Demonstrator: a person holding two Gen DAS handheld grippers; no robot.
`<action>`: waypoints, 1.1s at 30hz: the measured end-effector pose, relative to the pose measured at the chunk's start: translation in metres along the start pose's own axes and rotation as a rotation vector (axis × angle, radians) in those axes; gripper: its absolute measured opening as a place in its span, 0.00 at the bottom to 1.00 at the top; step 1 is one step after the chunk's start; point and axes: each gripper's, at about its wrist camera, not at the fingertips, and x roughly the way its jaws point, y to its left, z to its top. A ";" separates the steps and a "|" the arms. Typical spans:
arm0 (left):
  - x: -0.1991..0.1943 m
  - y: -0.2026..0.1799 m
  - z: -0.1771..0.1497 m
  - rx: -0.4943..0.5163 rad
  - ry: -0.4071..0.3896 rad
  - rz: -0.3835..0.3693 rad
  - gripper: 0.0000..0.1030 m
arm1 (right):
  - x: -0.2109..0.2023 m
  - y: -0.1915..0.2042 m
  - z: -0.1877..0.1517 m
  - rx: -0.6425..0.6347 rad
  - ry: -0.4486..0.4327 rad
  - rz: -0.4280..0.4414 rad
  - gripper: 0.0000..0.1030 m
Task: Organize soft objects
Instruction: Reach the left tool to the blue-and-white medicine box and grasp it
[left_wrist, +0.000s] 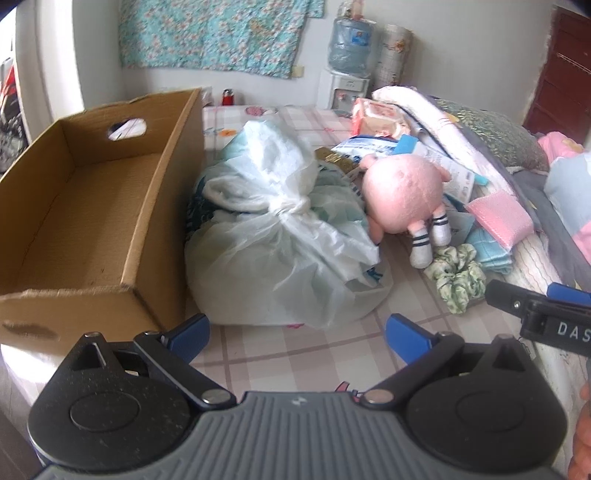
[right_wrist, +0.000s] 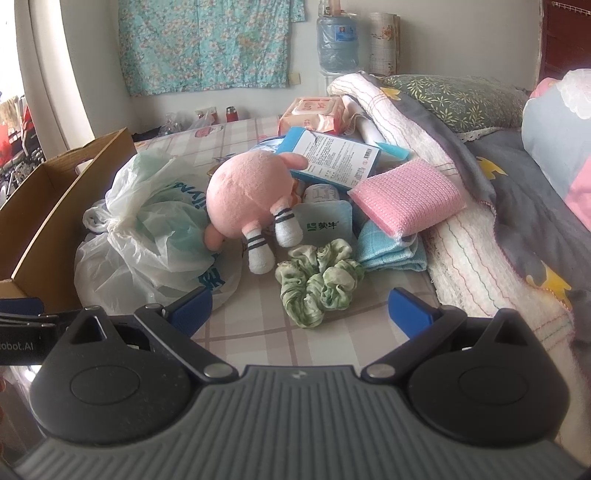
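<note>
An empty cardboard box (left_wrist: 85, 206) stands on the bed at the left; its corner also shows in the right wrist view (right_wrist: 55, 192). A tied white plastic bag (left_wrist: 280, 236) (right_wrist: 147, 236) lies beside it. A pink plush toy (left_wrist: 402, 195) (right_wrist: 247, 195) lies against the bag. A green scrunchie (left_wrist: 458, 277) (right_wrist: 317, 277), a pink sponge (right_wrist: 406, 199) (left_wrist: 498, 218) and a blue cloth (right_wrist: 388, 247) lie to the right. My left gripper (left_wrist: 297, 332) is open and empty just before the bag. My right gripper (right_wrist: 301, 308) is open and empty just before the scrunchie.
A blue-and-white carton (right_wrist: 328, 155) and a wipes pack (right_wrist: 314, 114) lie behind the toy. Folded quilts and pillows (right_wrist: 480, 177) rise at the right. The checked bedsheet (left_wrist: 295, 354) lies under everything. A water dispenser (left_wrist: 347, 51) stands by the wall.
</note>
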 end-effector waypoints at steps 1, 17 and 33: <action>0.000 -0.002 0.002 0.015 -0.003 -0.007 0.99 | 0.000 -0.003 0.001 0.007 -0.007 0.001 0.99; -0.001 -0.046 0.059 0.158 -0.238 -0.279 0.99 | -0.005 -0.058 0.054 0.070 -0.151 0.044 0.99; 0.089 -0.110 0.136 0.047 -0.157 -0.458 0.29 | 0.080 -0.081 0.190 -0.131 -0.140 0.187 0.84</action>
